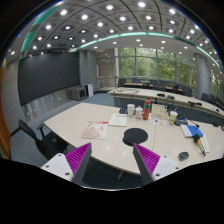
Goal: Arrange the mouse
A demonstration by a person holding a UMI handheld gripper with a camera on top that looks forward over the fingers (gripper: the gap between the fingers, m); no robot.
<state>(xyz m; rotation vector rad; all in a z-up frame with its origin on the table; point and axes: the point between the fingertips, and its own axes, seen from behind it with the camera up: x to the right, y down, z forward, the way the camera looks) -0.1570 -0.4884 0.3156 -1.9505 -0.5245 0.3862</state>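
A small dark mouse [183,155] lies near the table's near right edge, to the right of my right finger. A round black mouse pad [135,137] lies on the pale table [80,118] just beyond my right fingertip. My gripper [112,158] is open and empty, held high above the table's near edge. Its magenta pads [76,160] stand wide apart, with only table edge and floor between them.
Papers [95,130] lie on the table ahead of my left finger. Cups [130,110], an orange bottle [147,110] and a blue object [192,130] stand farther back and right. A black chair [40,140] sits at the left of the table. More desks stand behind.
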